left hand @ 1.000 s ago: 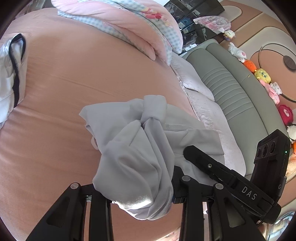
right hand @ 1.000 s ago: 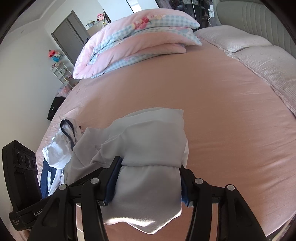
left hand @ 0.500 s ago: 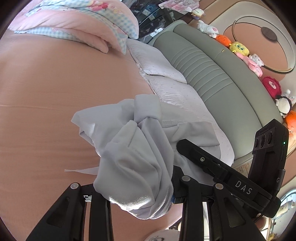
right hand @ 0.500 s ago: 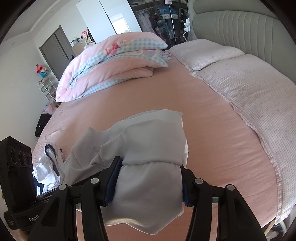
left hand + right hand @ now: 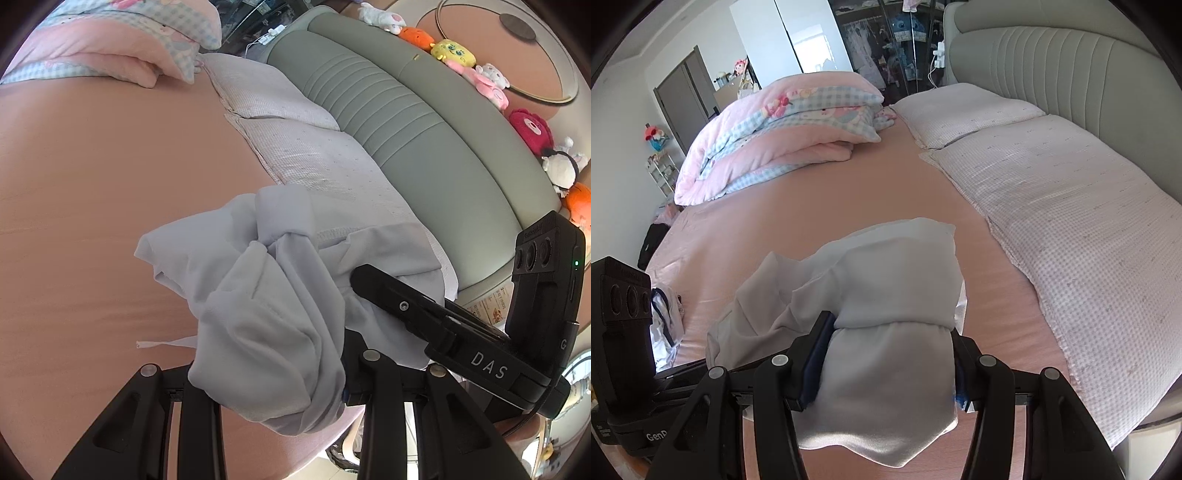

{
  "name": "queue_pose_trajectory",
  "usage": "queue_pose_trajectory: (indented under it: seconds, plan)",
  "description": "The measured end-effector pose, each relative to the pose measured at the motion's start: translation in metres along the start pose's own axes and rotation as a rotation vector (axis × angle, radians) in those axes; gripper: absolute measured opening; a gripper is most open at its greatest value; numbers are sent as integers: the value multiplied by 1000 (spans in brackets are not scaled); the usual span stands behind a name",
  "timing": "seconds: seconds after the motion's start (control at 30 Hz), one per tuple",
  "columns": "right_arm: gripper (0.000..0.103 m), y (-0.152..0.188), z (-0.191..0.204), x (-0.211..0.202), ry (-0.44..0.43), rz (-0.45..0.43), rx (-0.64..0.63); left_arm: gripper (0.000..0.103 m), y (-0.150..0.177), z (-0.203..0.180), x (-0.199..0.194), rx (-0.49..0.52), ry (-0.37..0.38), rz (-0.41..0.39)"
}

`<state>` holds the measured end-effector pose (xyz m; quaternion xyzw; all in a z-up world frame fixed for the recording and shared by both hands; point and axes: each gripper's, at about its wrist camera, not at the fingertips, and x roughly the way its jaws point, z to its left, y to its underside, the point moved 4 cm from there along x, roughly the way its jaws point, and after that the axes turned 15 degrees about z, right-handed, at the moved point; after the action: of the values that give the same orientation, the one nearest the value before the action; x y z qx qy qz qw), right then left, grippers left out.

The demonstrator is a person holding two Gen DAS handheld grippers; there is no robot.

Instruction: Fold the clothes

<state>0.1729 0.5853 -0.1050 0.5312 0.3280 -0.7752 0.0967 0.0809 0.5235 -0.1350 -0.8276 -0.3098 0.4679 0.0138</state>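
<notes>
Right wrist view: bunched pale garment [image 5: 886, 325] lengthwise between fingers [image 5: 812, 354], toward pillows [image 5: 1052, 206].

A pink-sheeted bed [image 5: 820, 206] is seen — a folded quilt [image 5: 783, 129] and checked pillows [image 5: 1052, 192] are laid near the grey padded headboard [image 5: 1052, 62], topped by plush toys [image 5: 491, 81].

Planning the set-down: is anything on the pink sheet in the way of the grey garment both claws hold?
Nothing visible. The grey garment hangs over bare pink sheet; the folded quilt, pillows and white clothing lie off to the sides.
</notes>
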Motion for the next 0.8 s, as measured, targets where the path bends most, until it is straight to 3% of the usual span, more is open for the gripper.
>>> queue_pose_trajectory:
  seconds: [0.17,0.5,0.8]
  plan:
    - [54,-3,-28,11,0,31,12,31,0,-7,19,4,-5,32]
    - [55,7,-78,40,-97,73,55,31,5,-14,55,7,-5,100]
    - [57,21,-105,63,-144,68,165,31,15,-7,75,20,-17,166]
